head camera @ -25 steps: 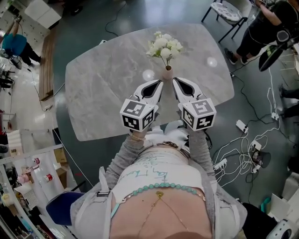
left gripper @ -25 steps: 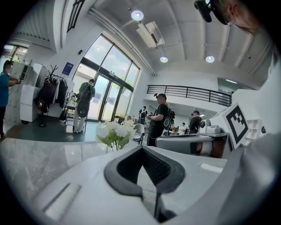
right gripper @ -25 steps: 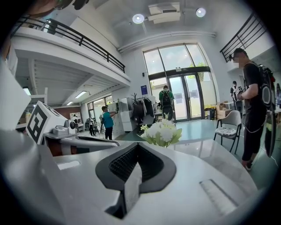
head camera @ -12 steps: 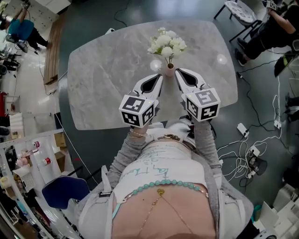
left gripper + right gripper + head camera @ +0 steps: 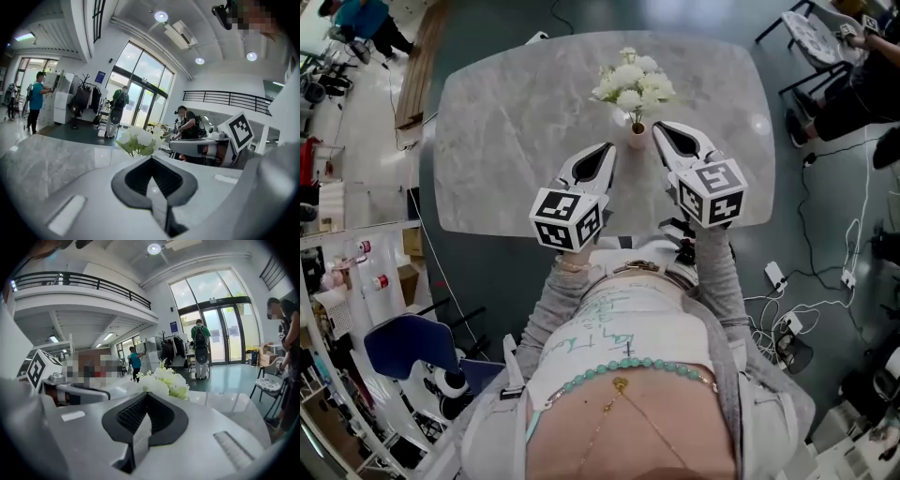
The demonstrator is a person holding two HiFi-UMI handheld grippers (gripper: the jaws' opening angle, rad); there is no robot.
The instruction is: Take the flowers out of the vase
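Grey marble table (image 5: 506, 141) in an open hall, glass doors and people well behind. White flowers (image 5: 633, 82) stand upright in the small pinkish vase (image 5: 637, 134) near the table's middle, so they're not out yet. Your left gripper (image 5: 607, 150) sits left of the vase, a bit short of it. Your right gripper (image 5: 661, 129) is just beside it on the other side, tip abt level w/ the vase. Neither looks to touch it. Both sets of jaws are pressed together w/ nothing btwn them, and each gripper view shows the blooms ahead, beyond the tips. Vs. a sec ago, the left has slid outward from the vase, so the gap btwn the two tips is wider. Approach only, I'd judge: you'll need to part the jaws before any stem can be pinched.
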